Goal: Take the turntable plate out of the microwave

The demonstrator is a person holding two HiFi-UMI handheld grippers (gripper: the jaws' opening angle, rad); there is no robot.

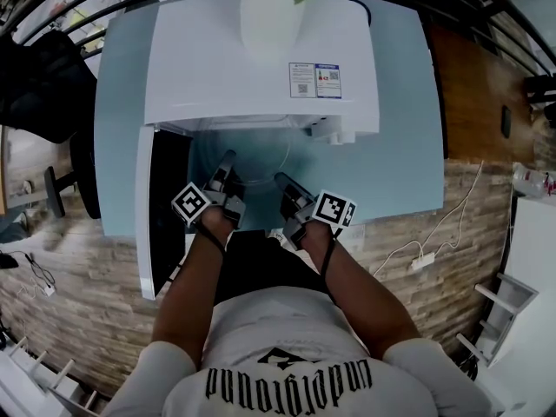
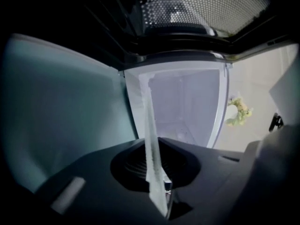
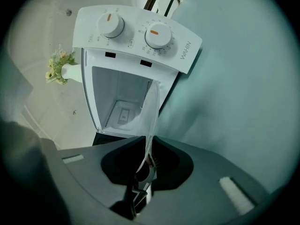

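The clear glass turntable plate [image 1: 254,156] hangs just in front of the white microwave [image 1: 261,59], outside its open cavity [image 3: 117,102]. My left gripper [image 1: 226,165] is shut on the plate's left rim, and my right gripper [image 1: 285,184] is shut on its right rim. In the left gripper view the plate [image 2: 153,149] runs edge-on as a thin pale strip into the left gripper [image 2: 158,179], with the pads closed against it. The right gripper view shows the plate's rim [image 3: 151,116] pinched in the right gripper [image 3: 144,168] the same way.
The microwave door [image 1: 146,220] stands swung open at the left, beside my left arm. The microwave sits on a light blue table [image 1: 408,146]. A white vase [image 1: 269,11] with a plant stands on top. A black chair [image 1: 43,85] is at left, and a power strip [image 1: 423,261] lies on the floor.
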